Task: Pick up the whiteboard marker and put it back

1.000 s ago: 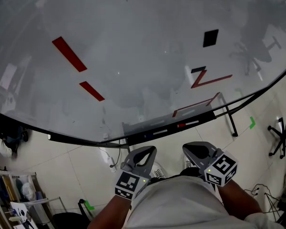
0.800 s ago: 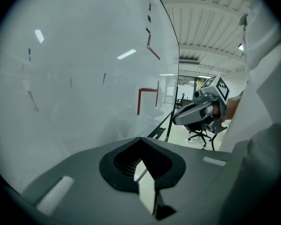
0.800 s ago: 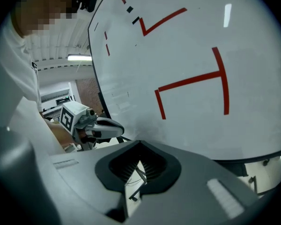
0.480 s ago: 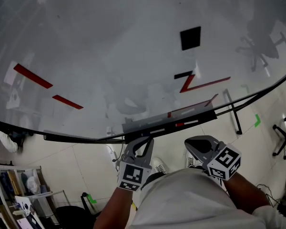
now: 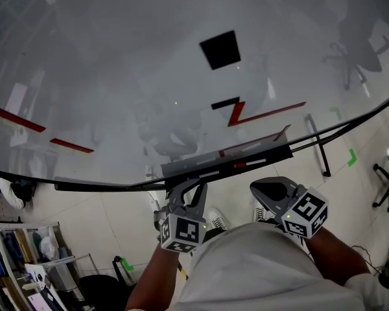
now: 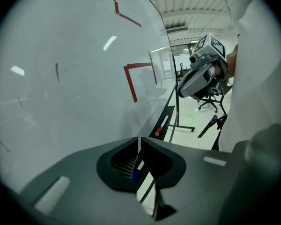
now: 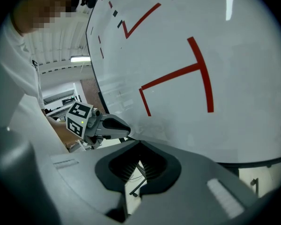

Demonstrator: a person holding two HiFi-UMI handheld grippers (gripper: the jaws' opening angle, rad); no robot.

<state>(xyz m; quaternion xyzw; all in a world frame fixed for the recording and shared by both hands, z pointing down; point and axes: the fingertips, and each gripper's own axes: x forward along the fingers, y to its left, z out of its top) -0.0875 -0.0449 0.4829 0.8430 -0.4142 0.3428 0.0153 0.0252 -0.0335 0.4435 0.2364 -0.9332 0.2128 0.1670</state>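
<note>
Currently, my left fingers are closed tip to tip, with only a thin slit between them, and they grip nothing. My right fingers are in the same state: tips together, nothing held, only floor showing through the hollow behind them. The right pair hangs beside the left, clear of everything.

Task status: no marker is in hand. Judged from this, the pick-up is not yet done and the return is outstanding too. The pictures cannot exclude that the cycle is already complete.

Position of the task's thing: a blue-capped marker shows through the hollow of my left fingers, in line with the slit and just beyond them. It appears to lie on the whiteboard tray, not between the pads. My left fingers sit just beside the tray's front edge. Farther along the tray, well apart, lies a red-capped marker. Behind both stands the whiteboard, marked with red lines.
</note>
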